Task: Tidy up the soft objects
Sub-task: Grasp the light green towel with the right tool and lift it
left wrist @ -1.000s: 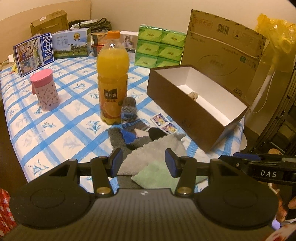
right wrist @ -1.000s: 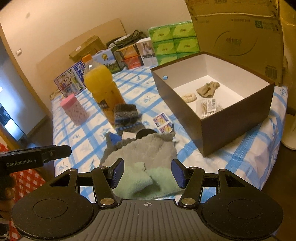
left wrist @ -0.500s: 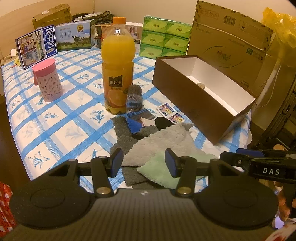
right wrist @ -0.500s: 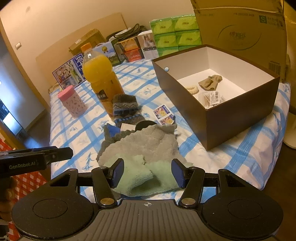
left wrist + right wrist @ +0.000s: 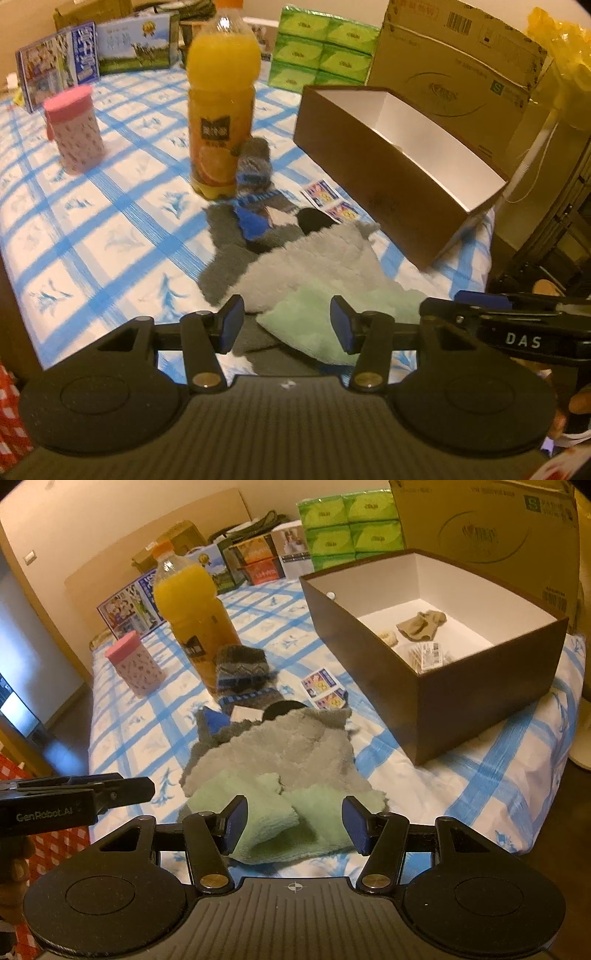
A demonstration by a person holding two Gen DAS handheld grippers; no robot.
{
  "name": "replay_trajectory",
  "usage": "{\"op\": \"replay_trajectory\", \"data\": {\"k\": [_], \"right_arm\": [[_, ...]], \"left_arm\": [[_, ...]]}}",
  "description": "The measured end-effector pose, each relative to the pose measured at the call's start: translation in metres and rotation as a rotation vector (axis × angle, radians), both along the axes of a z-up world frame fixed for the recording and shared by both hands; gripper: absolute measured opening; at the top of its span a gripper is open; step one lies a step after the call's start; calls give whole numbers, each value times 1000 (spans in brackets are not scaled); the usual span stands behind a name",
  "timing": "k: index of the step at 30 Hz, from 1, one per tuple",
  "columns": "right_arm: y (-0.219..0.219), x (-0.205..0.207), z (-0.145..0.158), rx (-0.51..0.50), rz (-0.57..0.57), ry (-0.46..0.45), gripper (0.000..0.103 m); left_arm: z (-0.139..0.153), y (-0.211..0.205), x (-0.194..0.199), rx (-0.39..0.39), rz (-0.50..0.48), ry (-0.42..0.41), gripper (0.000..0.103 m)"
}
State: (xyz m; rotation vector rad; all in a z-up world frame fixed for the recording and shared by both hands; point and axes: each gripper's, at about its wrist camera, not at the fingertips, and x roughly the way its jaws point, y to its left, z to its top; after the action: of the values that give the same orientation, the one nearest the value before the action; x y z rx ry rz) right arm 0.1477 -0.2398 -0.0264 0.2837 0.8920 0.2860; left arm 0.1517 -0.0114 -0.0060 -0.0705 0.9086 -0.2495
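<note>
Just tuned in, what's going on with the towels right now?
A person holds both tongs over the pile of soft cloths at the bed's near edge. The left tongs and right tongs are both open above the green towel, gripping nothing. The grey towel lies beneath it. The brown box holds only a few small items.

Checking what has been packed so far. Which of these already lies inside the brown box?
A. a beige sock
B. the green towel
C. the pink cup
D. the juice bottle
A: the right wrist view shows a beige sock on the white floor of the brown box; the other three are outside it on the bed.
</note>
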Motion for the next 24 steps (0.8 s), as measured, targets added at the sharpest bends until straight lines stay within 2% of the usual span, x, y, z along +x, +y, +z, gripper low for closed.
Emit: {"op": "replay_trajectory", "data": {"k": [2, 9, 14, 17, 22, 23, 24], "right_arm": [[-2, 1, -4, 1, -6, 12, 57], [-6, 1, -12, -4, -7, 27, 57], [12, 1, -16, -32, 101, -23, 58], [33, 3, -24, -97, 188, -57, 68], [59, 9, -45, -171, 258, -107, 68], [61, 11, -48, -162, 270, -113, 62], [62, 12, -50, -147, 284, -122, 51]], "left_arm": [[-7, -3, 1, -14, -12, 12, 50], [-29, -12, 3, 10, -30, 56, 52], [-32, -2, 6, 45, 1, 63, 52], [-35, 7, 7, 51, 24, 69, 52], [-38, 17, 9, 60, 55, 82, 52], [-39, 18, 9, 59, 59, 84, 52], [-39, 20, 8, 59, 62, 84, 52]]}}
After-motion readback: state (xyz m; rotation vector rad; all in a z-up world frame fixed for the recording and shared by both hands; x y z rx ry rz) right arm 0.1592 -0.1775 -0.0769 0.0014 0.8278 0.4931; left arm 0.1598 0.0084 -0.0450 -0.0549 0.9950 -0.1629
